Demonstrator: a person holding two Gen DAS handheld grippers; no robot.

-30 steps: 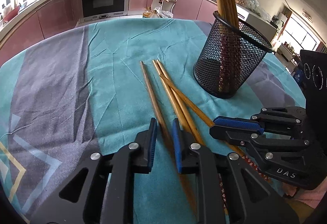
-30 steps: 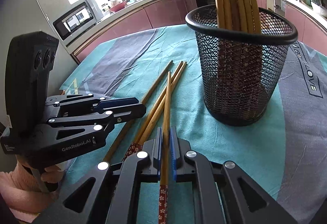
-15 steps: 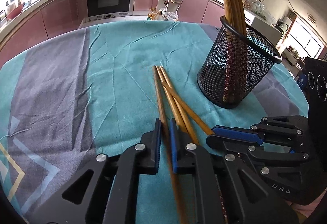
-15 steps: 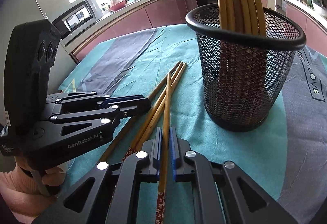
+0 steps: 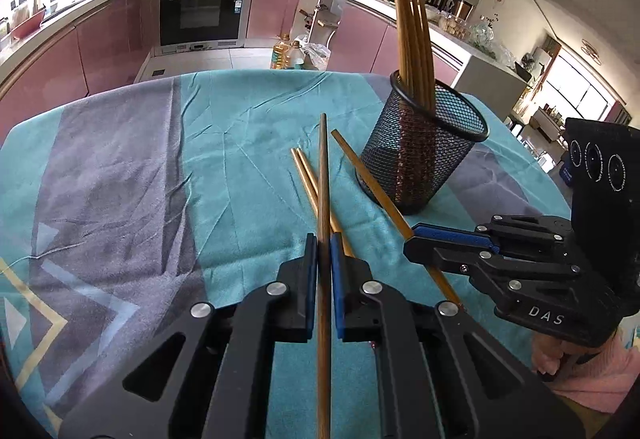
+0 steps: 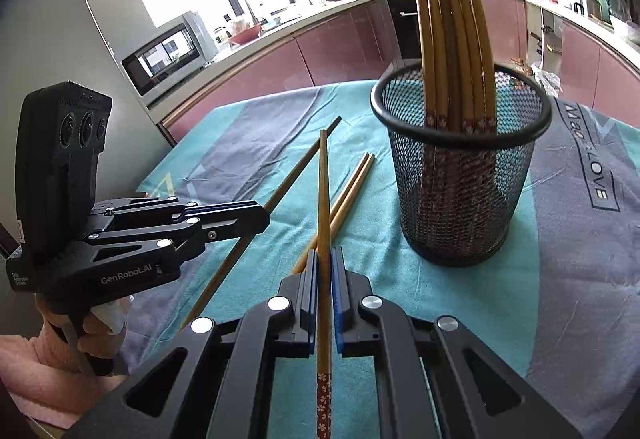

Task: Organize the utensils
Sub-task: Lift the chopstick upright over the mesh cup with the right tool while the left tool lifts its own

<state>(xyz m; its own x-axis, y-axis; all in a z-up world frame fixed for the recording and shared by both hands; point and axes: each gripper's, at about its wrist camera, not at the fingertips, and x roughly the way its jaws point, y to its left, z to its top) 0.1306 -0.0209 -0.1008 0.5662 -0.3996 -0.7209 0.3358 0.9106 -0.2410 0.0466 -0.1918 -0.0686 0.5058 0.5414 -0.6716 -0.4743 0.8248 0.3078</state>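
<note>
My left gripper [image 5: 324, 251] is shut on a plain brown chopstick [image 5: 323, 179], whose tip is lifted off the cloth. My right gripper [image 6: 325, 259] is shut on a chopstick [image 6: 323, 191] with a red flowered end, also raised. Each gripper shows in the other's view: the right gripper [image 5: 414, 239] at the right, the left gripper [image 6: 258, 217] at the left. Two more chopsticks [image 6: 352, 187] lie side by side on the cloth between them. A black mesh cup [image 6: 460, 199] stands upright at the right with several chopsticks [image 6: 448, 19] in it.
A teal and grey tablecloth [image 5: 120, 179] covers the round table, and its far edge drops toward the kitchen floor. Pink-sleeved hands [image 6: 52, 351] hold the gripper handles at the near side. Kitchen cabinets and an oven [image 5: 202, 11] stand behind.
The left jaws closed from open onto a chopstick. Both grippers then rose, and each lifted its chopstick's tip off the cloth. Two chopsticks stayed where they lay.
</note>
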